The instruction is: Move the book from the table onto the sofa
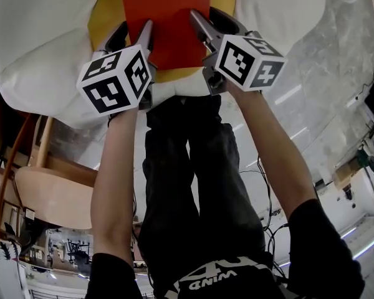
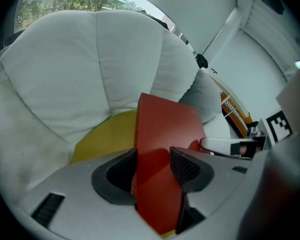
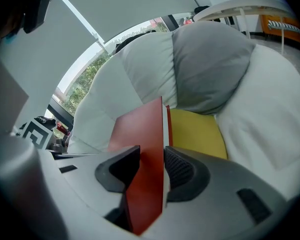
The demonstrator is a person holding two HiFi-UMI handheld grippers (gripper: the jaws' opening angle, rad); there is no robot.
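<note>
White sofa (image 1: pixel 37 48) cushions are filling the head view, a yellow cushion (image 1: pixel 103 16) among them. You are holding the red book (image 1: pixel 168 17) over it, long axis running away from you, left gripper (image 1: pixel 136 39) and right gripper (image 1: pixel 207 25) each clamping a near corner. The left gripper view is showing pads (image 2: pixel 186 168) pressing the covers; the right gripper view, likewise. The book's far end is cut off; cushion contact is hard to judge.

The book (image 1: pixel 168 23) is coloured red. The sofa (image 1: pixel 43 48) is upholstered in white, with a yellow cushion (image 1: pixel 100 14) and a grey cushion (image 3: pixel 210 69). Black-and-white square markers are printed on the cubes of the left gripper (image 1: pixel 135 35) and right gripper (image 1: pixel 212 23).
</note>
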